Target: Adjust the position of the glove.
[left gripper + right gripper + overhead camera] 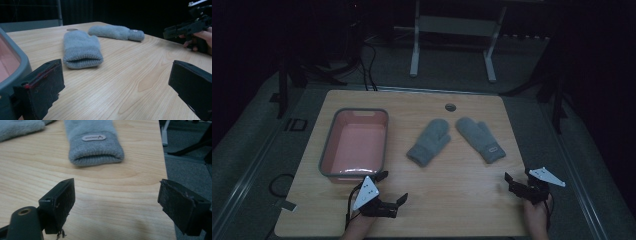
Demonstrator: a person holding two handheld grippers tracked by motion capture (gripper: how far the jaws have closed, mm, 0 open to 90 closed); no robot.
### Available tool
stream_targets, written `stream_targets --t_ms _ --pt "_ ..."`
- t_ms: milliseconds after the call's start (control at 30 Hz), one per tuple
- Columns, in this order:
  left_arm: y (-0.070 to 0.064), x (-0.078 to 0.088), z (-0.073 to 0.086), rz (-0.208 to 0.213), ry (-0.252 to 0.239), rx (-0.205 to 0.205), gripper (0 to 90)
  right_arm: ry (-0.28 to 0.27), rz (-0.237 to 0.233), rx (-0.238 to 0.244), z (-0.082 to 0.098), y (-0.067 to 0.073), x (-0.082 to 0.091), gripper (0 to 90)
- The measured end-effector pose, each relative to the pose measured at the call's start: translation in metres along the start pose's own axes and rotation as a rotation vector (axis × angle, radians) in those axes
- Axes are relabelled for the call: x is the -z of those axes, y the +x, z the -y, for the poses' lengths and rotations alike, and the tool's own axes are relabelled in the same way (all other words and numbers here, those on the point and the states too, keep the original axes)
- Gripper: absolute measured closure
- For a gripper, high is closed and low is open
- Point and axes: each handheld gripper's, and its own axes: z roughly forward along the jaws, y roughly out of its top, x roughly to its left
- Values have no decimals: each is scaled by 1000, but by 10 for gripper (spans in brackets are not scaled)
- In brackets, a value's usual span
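Both the left gripper (395,189) and right gripper (518,179) sit wide open and empty at the surface's (452,210) near edge, two grey mittens (429,141) lying further back.

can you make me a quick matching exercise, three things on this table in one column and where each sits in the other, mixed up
Things:
1. pink plastic tub with grey rim
2. grey knitted mitten with a small label on its cuff
3. grey knitted mitten without a label

Places:
A. middle of the wooden table
B. left part of the table
C. right of centre, nearest the right hand-held gripper

Pairs: 1-B, 2-C, 3-A
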Motion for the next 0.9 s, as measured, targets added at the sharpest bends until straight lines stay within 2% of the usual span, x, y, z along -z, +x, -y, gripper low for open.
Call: stream_targets --t_ms 100,233,333,400,467,533,667,733,767,867,900 --pt "-2 -1 0 -2 11 -22 4 -8 -22 -9 0 -1 0 144" --pt "-2 -1 0 -4 10 -24 4 9 -21 -2 0 1 0 143" --pt "-1 0 0 -4 6 -13 4 31 -20 -16 0 1 -1 145" --pt "-1 0 -1 -5 8 -9 4 28 16 -16 0 2 0 174" --pt "-2 1 -1 -5 9 -15 4 47 11 -21 -2 2 0 174" --pt "-3 3 -2 -5 10 -14 4 64 16 23 -9 4 1 174" --pt "-3 4 -2 -1 5 -1 4 99 13 42 -20 5 -1 149" --pt "-4 5 -3 -2 3 -9 4 99 19 52 -23 5 -1 144" --pt "-4 5 -3 0 5 -10 4 96 -1 75 -28 5 -3 137" --pt "-4 5 -3 1 11 -8 4 74 -8 94 -33 6 -4 139" --pt "-4 5 -3 3 13 -5 4 90 -22 96 -36 7 -5 144"
